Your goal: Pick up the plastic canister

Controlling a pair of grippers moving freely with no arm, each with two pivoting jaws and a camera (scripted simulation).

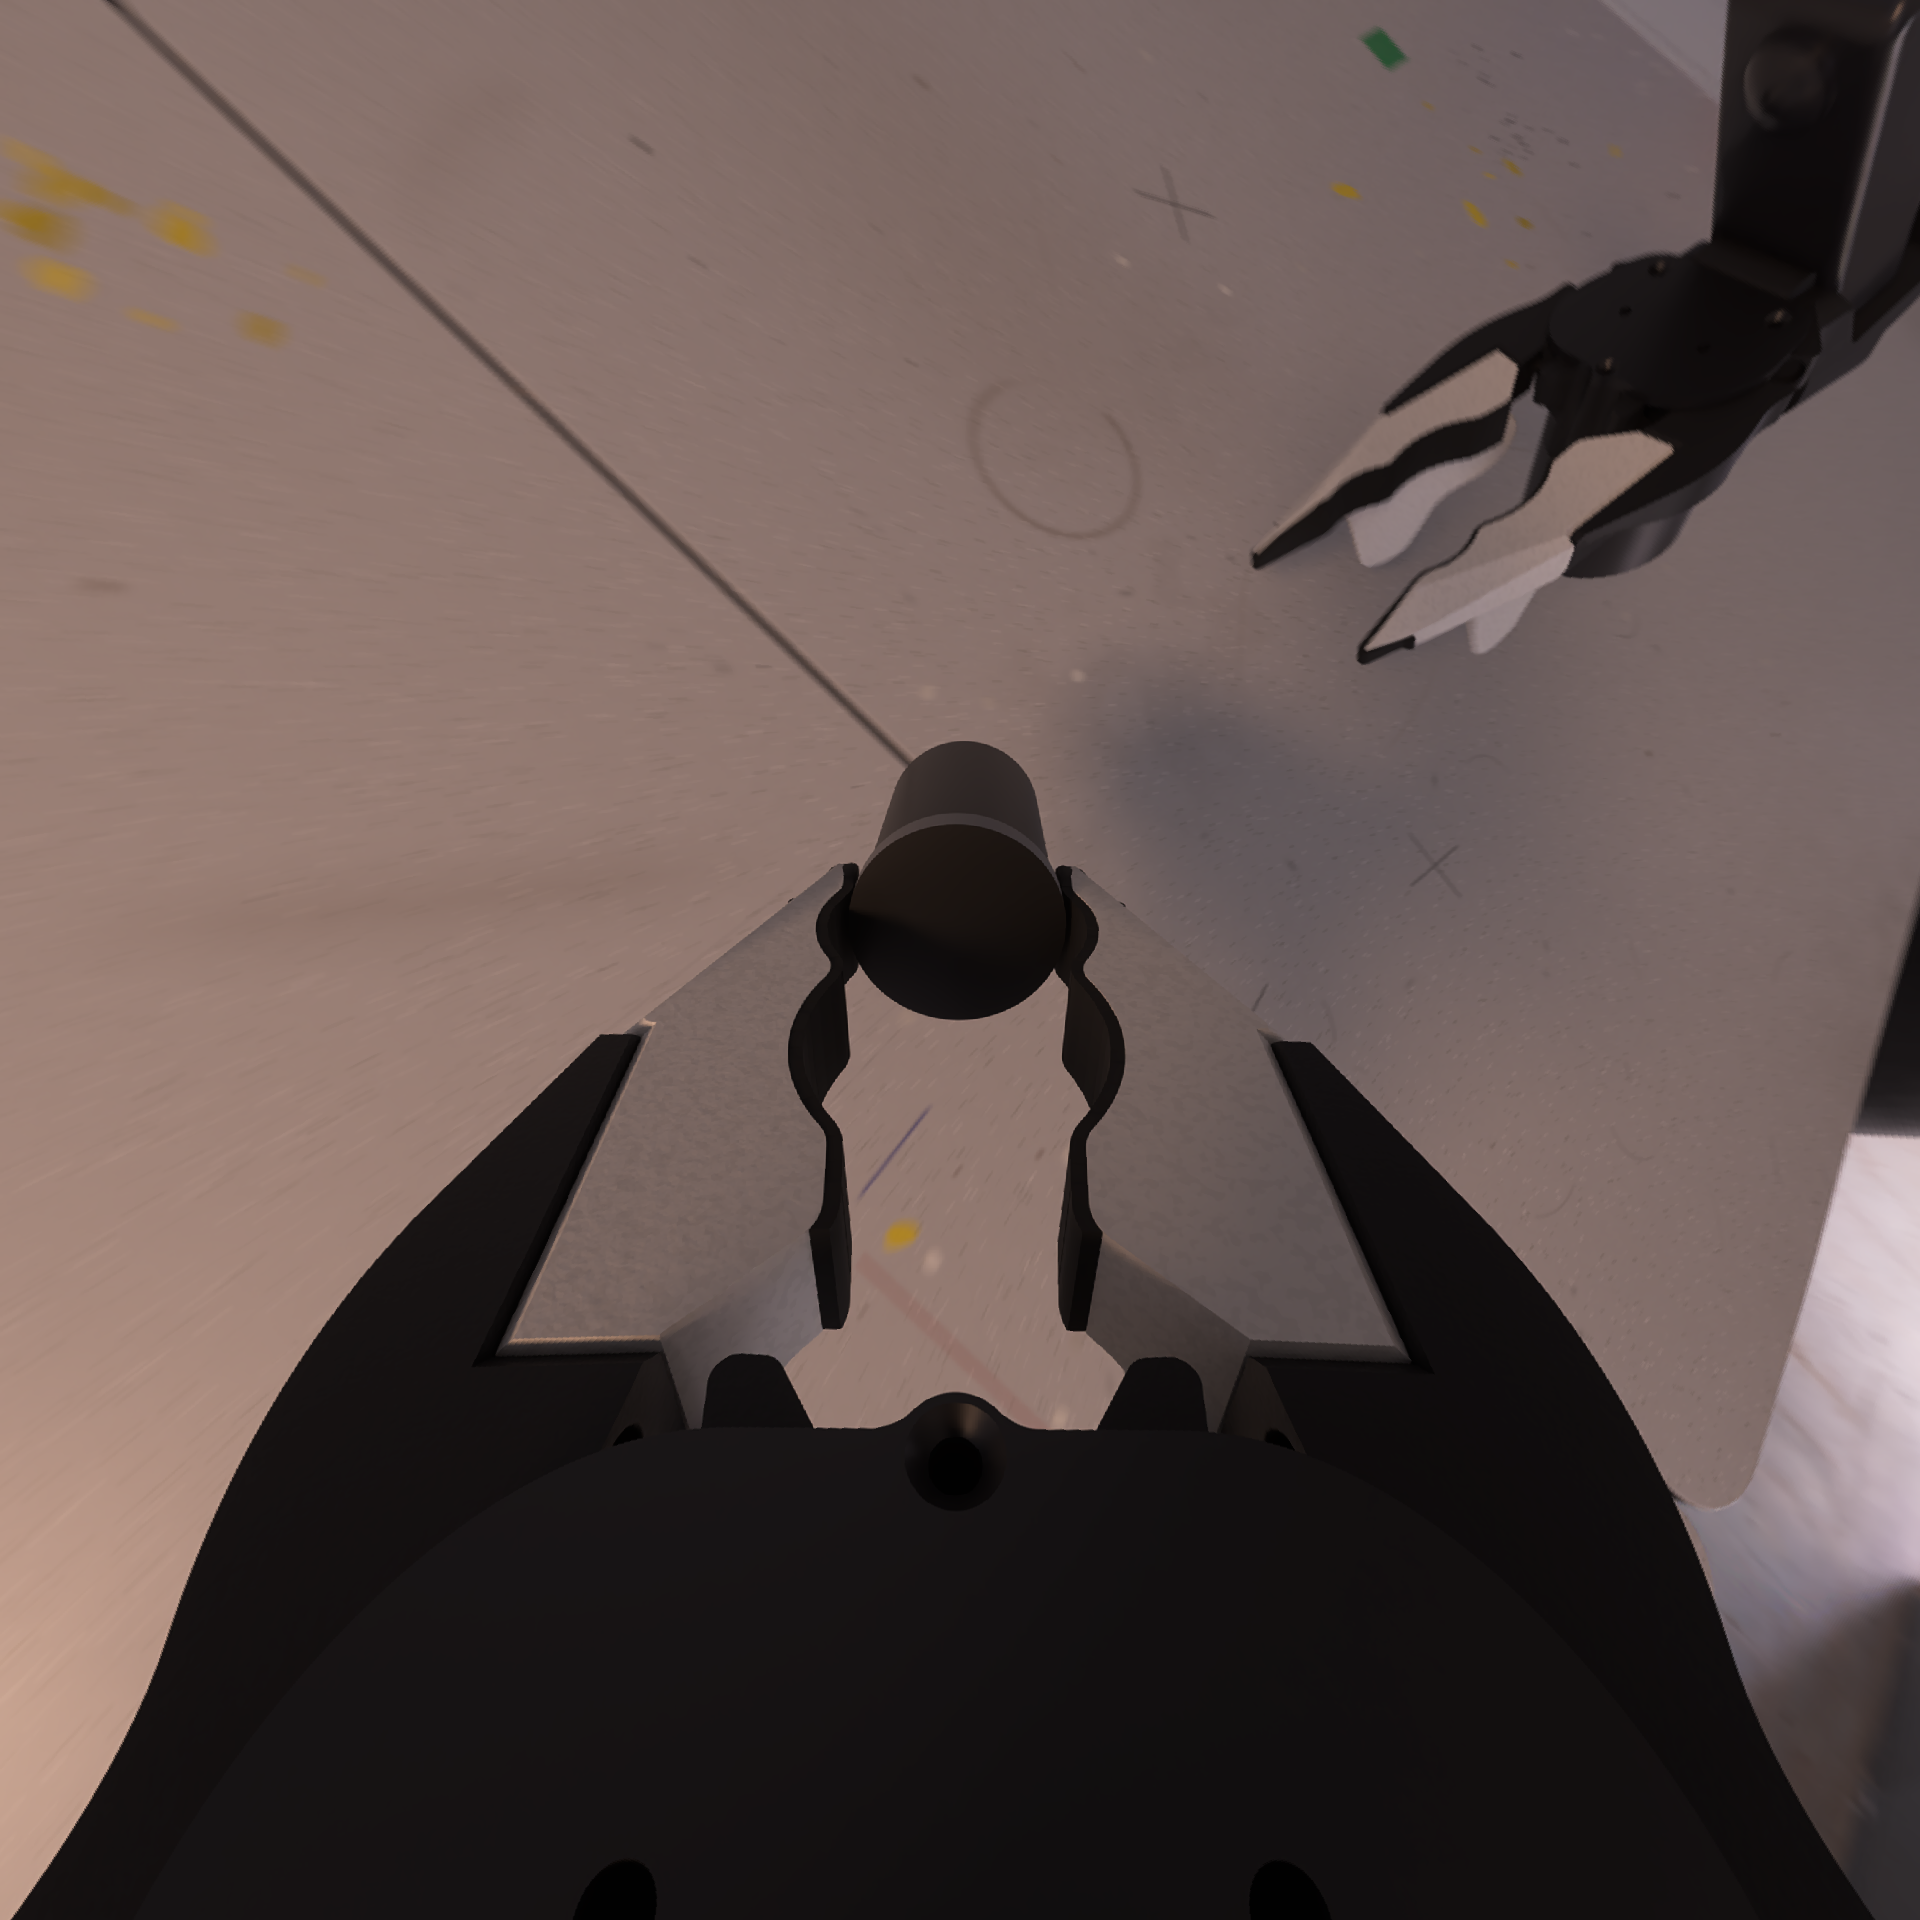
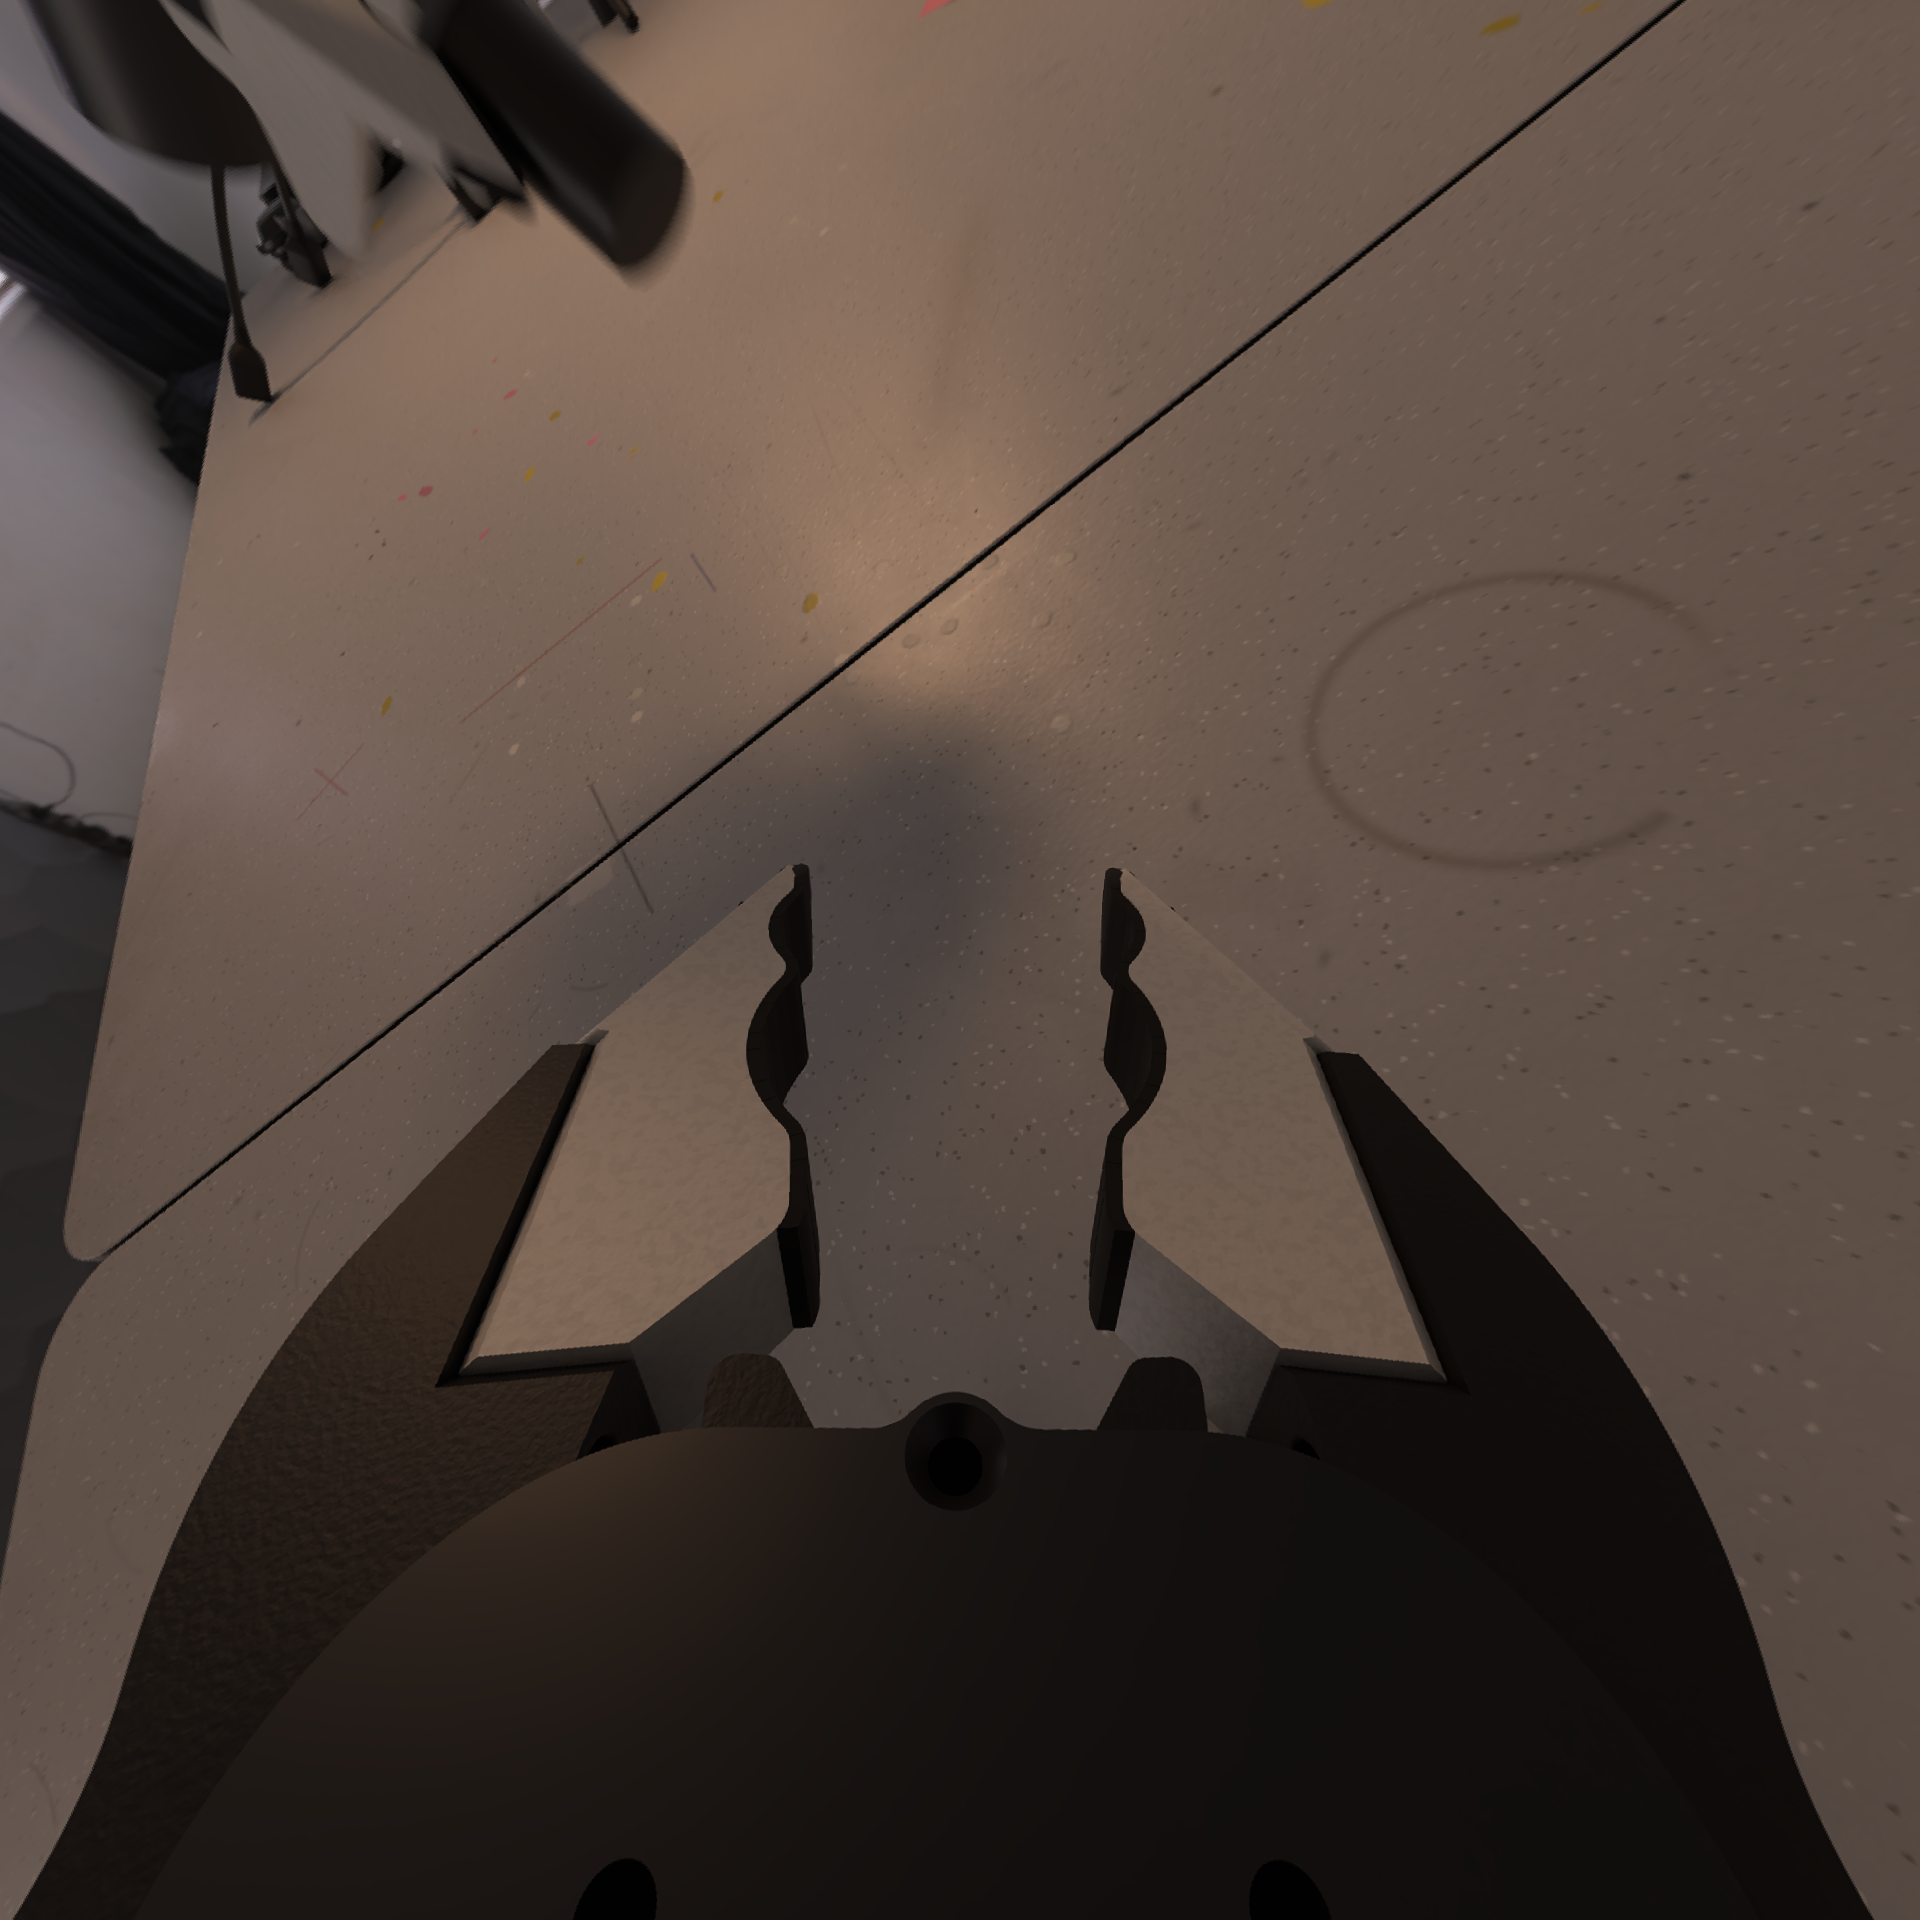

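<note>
The plastic canister (image 1: 956, 904) is a small black cylinder. My left gripper (image 1: 958, 906) is shut on it at the fingertips and holds it above the table, its flat end facing the camera. In the right wrist view the canister (image 2: 597, 182) shows at the top left, sticking out of the left gripper's fingers. My right gripper (image 2: 954, 894) is open and empty over the table. It also shows in the left wrist view (image 1: 1340, 597) at the upper right, apart from the canister.
The table (image 1: 520, 623) is a pale speckled surface with a dark seam (image 1: 520, 395), a faint ring mark (image 1: 1055, 457), pen crosses and yellow paint spots. Its rounded edge (image 1: 1725, 1455) lies at the right, with floor beyond.
</note>
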